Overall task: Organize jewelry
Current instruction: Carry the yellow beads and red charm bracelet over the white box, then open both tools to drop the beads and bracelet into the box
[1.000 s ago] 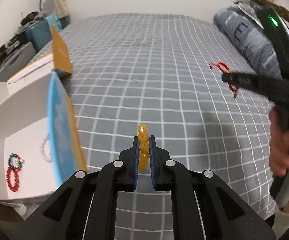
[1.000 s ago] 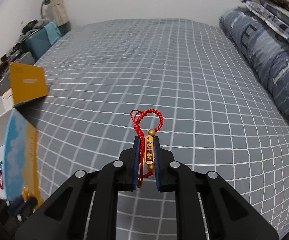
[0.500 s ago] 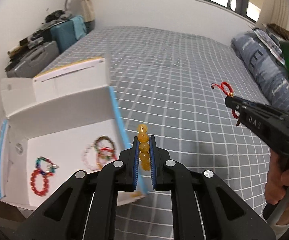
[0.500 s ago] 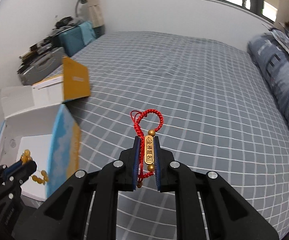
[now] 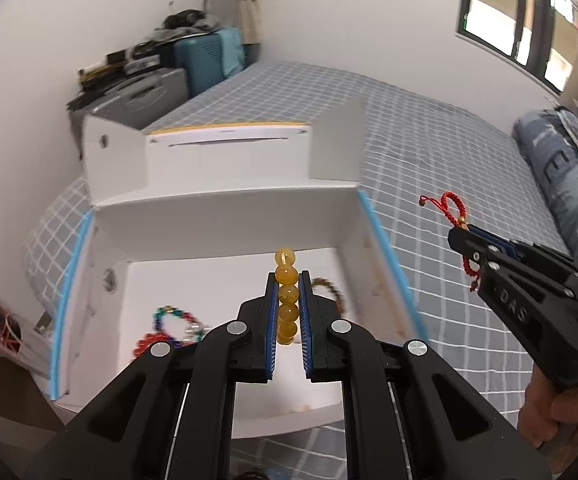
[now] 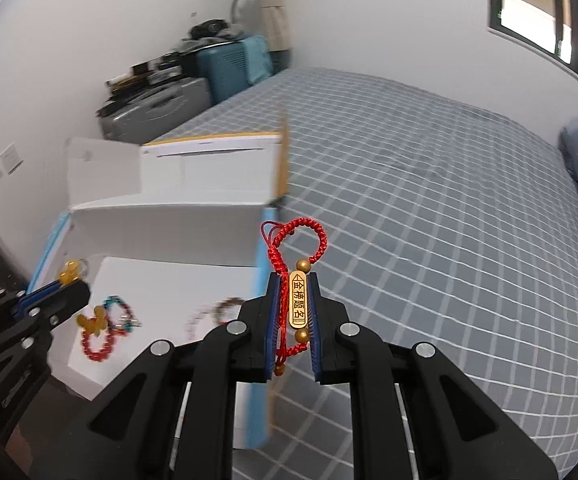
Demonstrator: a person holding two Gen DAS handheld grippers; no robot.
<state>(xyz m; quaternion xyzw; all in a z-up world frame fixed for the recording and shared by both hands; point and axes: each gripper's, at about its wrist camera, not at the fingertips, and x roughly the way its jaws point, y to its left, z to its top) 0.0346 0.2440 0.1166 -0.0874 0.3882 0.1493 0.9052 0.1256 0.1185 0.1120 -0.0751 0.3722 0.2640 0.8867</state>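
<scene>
My left gripper (image 5: pixel 287 280) is shut on an amber bead bracelet (image 5: pixel 286 296) and holds it over the open white box (image 5: pixel 225 216); it also shows at the left in the right wrist view (image 6: pixel 71 278). My right gripper (image 6: pixel 293 280) is shut on a red cord bracelet with a gold plate (image 6: pixel 298 305), over the box's right blue edge; it shows at the right in the left wrist view (image 5: pixel 463 232). Inside the box lie a red bead bracelet (image 6: pixel 97 346), a multicoloured one (image 5: pixel 173 316) and a brown bead one (image 5: pixel 331 290).
The box sits at the left edge of a bed with a grey checked sheet (image 6: pixel 429 208). Its lid flaps (image 5: pixel 225 152) stand up at the back. Suitcases and clutter (image 5: pixel 161 76) stand against the wall behind. A blue pillow (image 5: pixel 557 184) lies at the right.
Both grippers have swung left toward the box. My left gripper now hangs over the box's inside, and my right gripper has come to the box's right edge. Both keep hold of their bracelets.
</scene>
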